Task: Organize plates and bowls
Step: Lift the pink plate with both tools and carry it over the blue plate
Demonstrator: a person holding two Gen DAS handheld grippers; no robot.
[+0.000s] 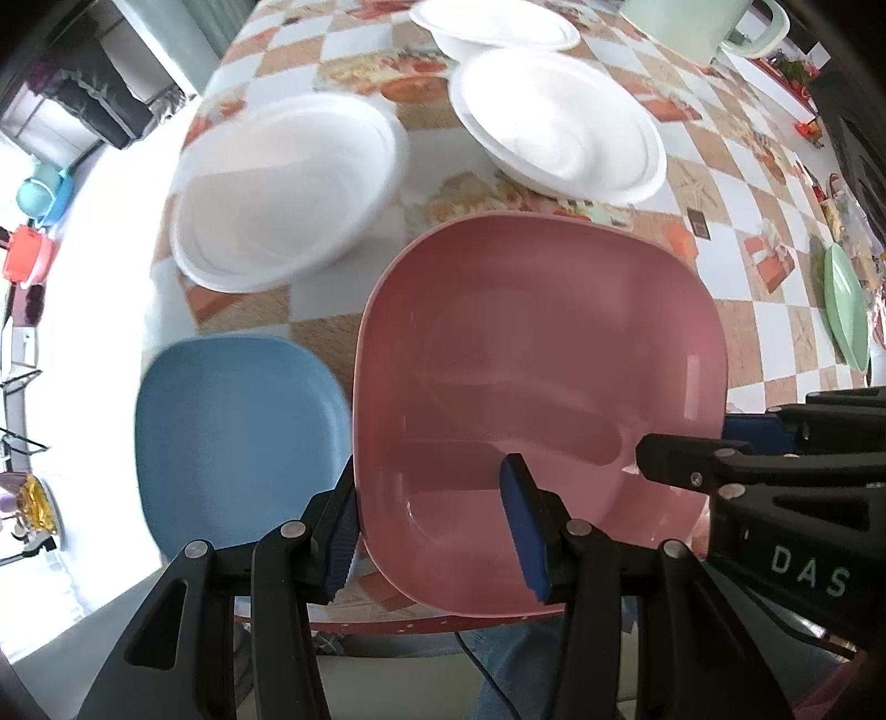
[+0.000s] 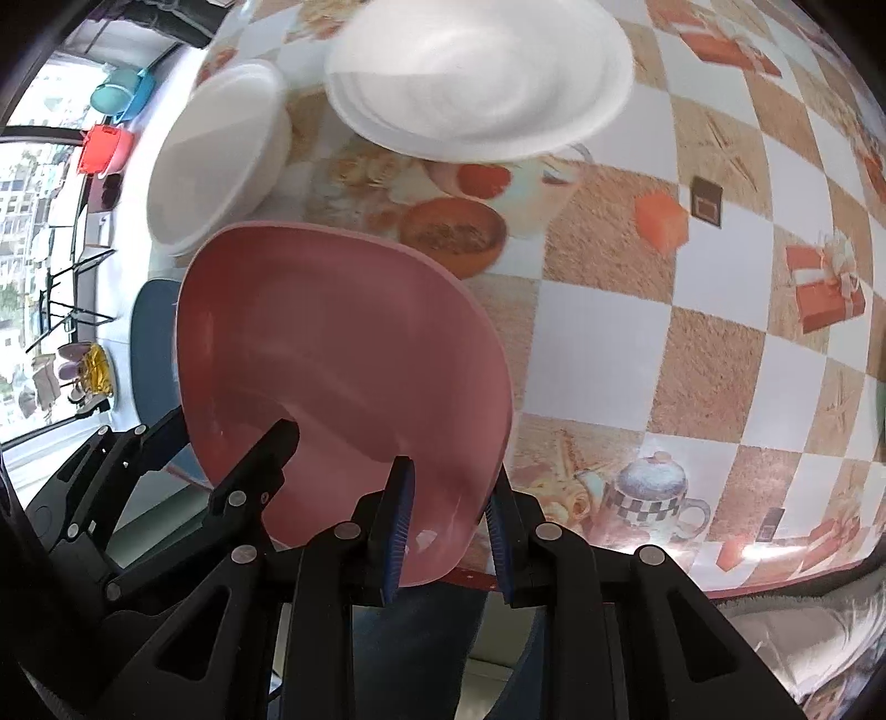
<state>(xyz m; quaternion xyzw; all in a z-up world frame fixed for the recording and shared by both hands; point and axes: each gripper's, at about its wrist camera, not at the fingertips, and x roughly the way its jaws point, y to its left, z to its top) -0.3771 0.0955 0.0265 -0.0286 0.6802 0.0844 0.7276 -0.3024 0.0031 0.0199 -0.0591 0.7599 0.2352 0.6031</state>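
checkered worktop with a printed cloth of gift boxes, teapots and food, reaching to a bright window side at the left.

- pink plate: rounded square, at the near edge of the worktop, overhanging it; gripped from both sides.
- left gripper: jaws partly open, one blue pad outside the pink plate's near left rim, the other inside its well; the rim sits between them, contact on the outer pad.
- right gripper: jaws narrowly parted, closed over the pink plate's near right rim, one pad above and one below.
- blue plate: rounded square, just left of the pink plate, at the near left of the worktop.
- white bowl: round, foam-like, far left of the pink plate.
- white plate: round, far right of the white bowl.
- second white plate: farther back, partly hidden.
- green plate: far right edge.
- mint pot: far side, cropped.
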